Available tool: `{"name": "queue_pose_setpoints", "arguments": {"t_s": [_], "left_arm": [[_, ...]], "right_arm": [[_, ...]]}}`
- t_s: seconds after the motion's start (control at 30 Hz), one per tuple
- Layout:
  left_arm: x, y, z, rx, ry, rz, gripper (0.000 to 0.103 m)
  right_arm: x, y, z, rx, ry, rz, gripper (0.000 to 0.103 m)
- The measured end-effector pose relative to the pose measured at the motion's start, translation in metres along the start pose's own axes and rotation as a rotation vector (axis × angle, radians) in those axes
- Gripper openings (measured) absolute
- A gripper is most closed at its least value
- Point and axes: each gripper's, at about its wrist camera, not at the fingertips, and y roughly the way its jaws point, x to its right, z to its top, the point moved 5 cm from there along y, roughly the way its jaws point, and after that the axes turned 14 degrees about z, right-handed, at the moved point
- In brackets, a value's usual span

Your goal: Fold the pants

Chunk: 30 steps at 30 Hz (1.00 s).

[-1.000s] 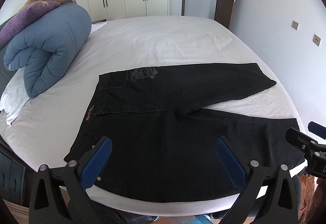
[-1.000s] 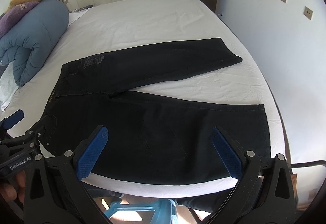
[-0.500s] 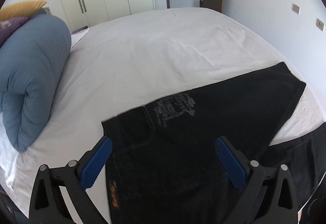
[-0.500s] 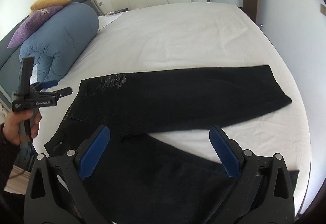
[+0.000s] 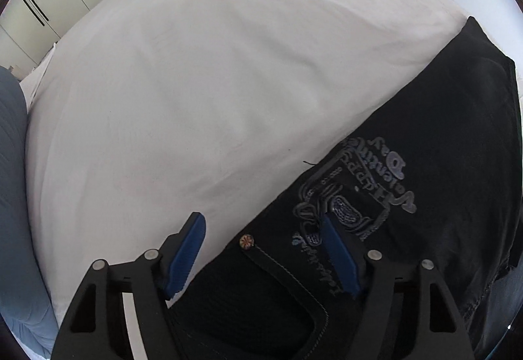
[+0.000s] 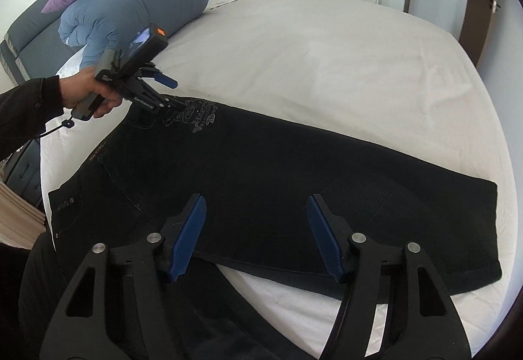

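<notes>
I found the black denim pants [image 6: 294, 183] spread flat on the white-sheeted bed [image 6: 327, 59], legs splayed in a V, waistband toward the rolled blue duvet [image 6: 137, 7].

The left hand-held gripper [image 5: 261, 248] stood over the far waistband corner, 1 pad over the sheet and the other over the grey embroidered crest [image 5: 356, 190]. Its jaws had just been closing, with the denim edge between them but no pad yet pressing on it. The right hand-held gripper [image 6: 258, 235] had also just been closing, unclenched over the near edge of the far leg, holding nothing.

Risks as I judged them:
1. The left pad over the sheet could pinch bedlinen together with the cloth and drag it into the fold.
2. The right jaws, positioned mid-leg, could catch only 1 layer, leaving the fold skewed.
3. Unequal lifting between the 2 hands could twist the leg.
</notes>
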Motion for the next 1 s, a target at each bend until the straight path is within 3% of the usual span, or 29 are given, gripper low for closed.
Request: {"name": "queue_pose_setpoints", "arguments": {"t_s": [0.13,0.17,0.27,0.37,0.4,0.43,0.57,0.7,1.0], "left_arm": [[-0.003,0.017,-0.006,-0.040,-0.018,-0.073,0.078],[-0.003,0.017,-0.008,-0.039,-0.017,-0.083,0.074],[0.002,0.012,-0.012,-0.035,-0.009,-0.136,0.041],[0.012,-0.002,-0.019,0.002,-0.001,-0.130,0.012],[0.014,-0.009,-0.022,0.029,-0.003,-0.107,0.008],[0.016,-0.017,-0.026,0.056,-0.001,-0.089,0.008],[0.020,-0.062,-0.053,0.192,-0.018,-0.046,0.007],[0.029,-0.103,-0.079,0.298,0.028,0.021,0.007],[0.043,-0.146,-0.103,0.369,0.045,0.036,0.006]], "right_arm": [[0.008,0.018,0.003,-0.017,-0.020,0.045,0.061],[0.010,0.022,0.007,-0.019,-0.022,0.057,0.061],[0.015,0.039,0.023,-0.030,-0.039,0.069,0.054],[0.019,0.056,0.046,-0.045,-0.072,0.076,0.046],[0.019,0.061,0.054,-0.054,-0.086,0.079,0.042],[0.017,0.068,0.063,-0.063,-0.101,0.080,0.034],[0.011,0.089,0.090,-0.104,-0.172,0.095,0.034],[-0.005,0.102,0.110,-0.142,-0.255,0.113,0.034],[-0.037,0.151,0.131,-0.291,-0.417,0.140,0.033]]}}
